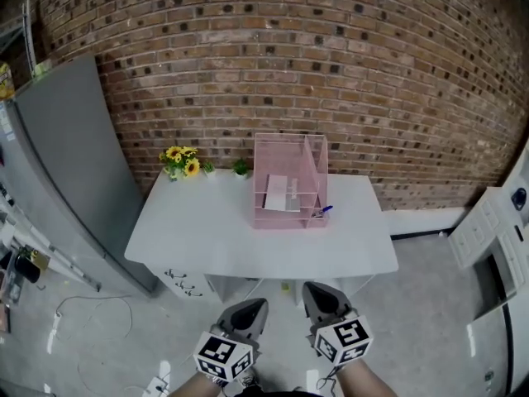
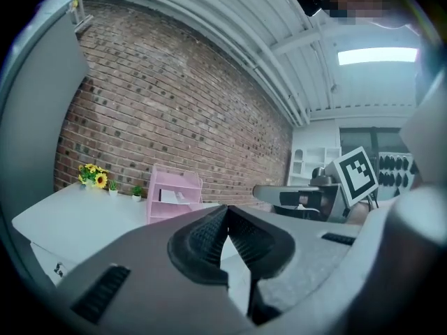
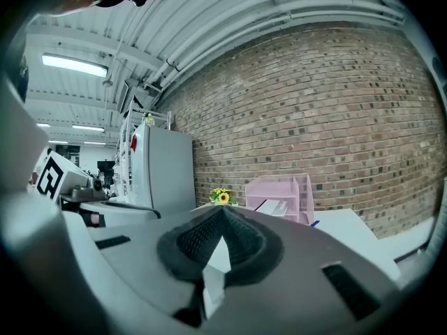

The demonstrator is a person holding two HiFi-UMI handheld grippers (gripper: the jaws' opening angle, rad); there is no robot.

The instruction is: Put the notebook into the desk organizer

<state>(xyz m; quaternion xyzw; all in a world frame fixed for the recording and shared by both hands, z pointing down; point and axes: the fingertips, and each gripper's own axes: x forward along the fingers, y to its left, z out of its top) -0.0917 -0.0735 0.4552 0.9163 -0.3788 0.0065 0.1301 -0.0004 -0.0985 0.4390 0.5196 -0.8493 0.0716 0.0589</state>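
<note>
One white table (image 1: 198, 230) ahead, carrying a pink desk organizer (image 1: 289, 184) near the back edge. Low by the body, well apart from the table, left gripper (image 1: 254, 308) and right gripper (image 1: 318, 296), jaws together on nothing. White notebook (image 1: 277, 193) already lying in the organizer's wide left compartment. Looks finished; nothing left to place.

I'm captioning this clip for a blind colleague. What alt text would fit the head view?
A pink desk organizer stands at the back of a white table, a white notebook on its shelf, sunflowers to its left. The left tool and right tool hang shut and empty short of the table.
</note>
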